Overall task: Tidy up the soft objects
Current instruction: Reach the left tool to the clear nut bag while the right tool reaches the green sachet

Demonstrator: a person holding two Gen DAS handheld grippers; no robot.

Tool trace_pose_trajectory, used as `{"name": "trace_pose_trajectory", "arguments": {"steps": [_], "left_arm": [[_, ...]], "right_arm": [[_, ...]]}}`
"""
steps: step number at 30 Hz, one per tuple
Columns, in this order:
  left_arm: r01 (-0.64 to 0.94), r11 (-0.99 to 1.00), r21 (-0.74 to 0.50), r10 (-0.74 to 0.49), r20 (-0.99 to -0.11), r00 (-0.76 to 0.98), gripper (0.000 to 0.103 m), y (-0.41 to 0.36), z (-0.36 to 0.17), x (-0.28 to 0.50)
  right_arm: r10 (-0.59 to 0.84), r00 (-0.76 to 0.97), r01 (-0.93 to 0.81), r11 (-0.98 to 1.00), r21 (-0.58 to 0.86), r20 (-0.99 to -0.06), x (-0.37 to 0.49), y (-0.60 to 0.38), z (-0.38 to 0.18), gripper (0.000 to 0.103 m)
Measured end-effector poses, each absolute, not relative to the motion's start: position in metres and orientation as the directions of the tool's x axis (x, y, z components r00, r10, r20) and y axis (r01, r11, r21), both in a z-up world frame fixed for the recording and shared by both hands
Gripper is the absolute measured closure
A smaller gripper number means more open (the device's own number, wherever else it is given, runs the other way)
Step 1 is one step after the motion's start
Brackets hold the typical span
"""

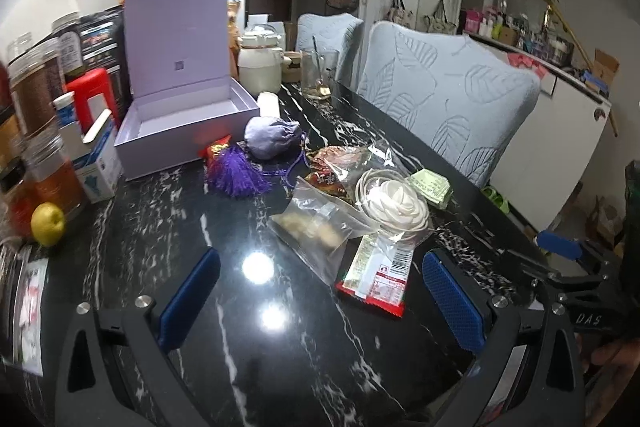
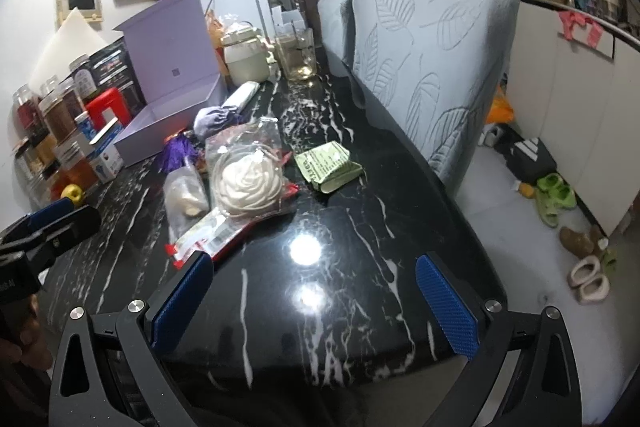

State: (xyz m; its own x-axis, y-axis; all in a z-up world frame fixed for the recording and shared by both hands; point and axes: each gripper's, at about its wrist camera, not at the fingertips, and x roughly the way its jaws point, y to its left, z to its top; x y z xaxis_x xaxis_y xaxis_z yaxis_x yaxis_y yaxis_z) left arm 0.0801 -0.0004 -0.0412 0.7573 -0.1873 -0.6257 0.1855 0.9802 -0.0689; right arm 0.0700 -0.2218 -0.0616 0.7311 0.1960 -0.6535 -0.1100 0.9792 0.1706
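An open lilac box stands at the back left of the black marble table. In front of it lie a lavender drawstring pouch, a purple tassel, a white fabric rose in clear wrap, a clear bag of pale pieces, a red-edged packet and green folded packets. My left gripper is open, just short of the pile. My right gripper is open over bare table.
Spice jars, a red container, a yellow fruit and a small blue-white carton crowd the left edge. A cream jar and a glass with a spoon stand behind. Blue padded chairs line the right side.
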Motion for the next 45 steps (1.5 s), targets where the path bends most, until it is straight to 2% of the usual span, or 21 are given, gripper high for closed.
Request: {"name": "trace_pose_trajectory", "arguments": {"steps": [9, 18, 23, 39, 42, 44, 45], "left_arm": [[0.214, 0.967, -0.138, -0.248, -0.699, 0.671, 0.0, -0.004, -0.064, 0.126], [0.343, 0.936, -0.083, -0.278, -0.775, 0.568, 0.0, -0.003, -0.081, 0.157], [0.411, 0.912, -0.011, -0.266, -0.779, 0.568, 0.0, -0.009, -0.084, 0.164], [0.547, 0.836, 0.046, -0.307, -0.787, 0.536, 0.0, -0.028, -0.098, 0.197], [0.553, 0.832, 0.039, -0.318, -0.784, 0.533, 0.005, -0.028, -0.099, 0.201], [0.558, 0.83, -0.01, -0.353, -0.784, 0.51, 0.015, -0.026, -0.099, 0.205], [0.564, 0.824, -0.047, -0.382, -0.783, 0.492, 0.024, -0.024, -0.1, 0.206]], "right_arm": [[0.188, 0.7, -0.095, 0.981, 0.171, -0.689, 0.103, -0.225, -0.077, 0.0], [0.221, 0.655, -0.122, 0.975, 0.187, -0.723, 0.134, -0.227, -0.085, 0.0], [0.241, 0.639, -0.155, 0.971, 0.184, -0.731, 0.15, -0.219, -0.088, 0.0], [0.196, 0.617, -0.148, 0.98, 0.132, -0.762, 0.185, -0.223, -0.089, 0.0], [0.177, 0.615, -0.15, 0.983, 0.107, -0.769, 0.191, -0.221, -0.089, 0.0], [0.176, 0.616, -0.157, 0.983, 0.1, -0.768, 0.195, -0.22, -0.088, 0.0], [0.174, 0.617, -0.158, 0.983, 0.096, -0.768, 0.196, -0.22, -0.088, 0.0]]}}
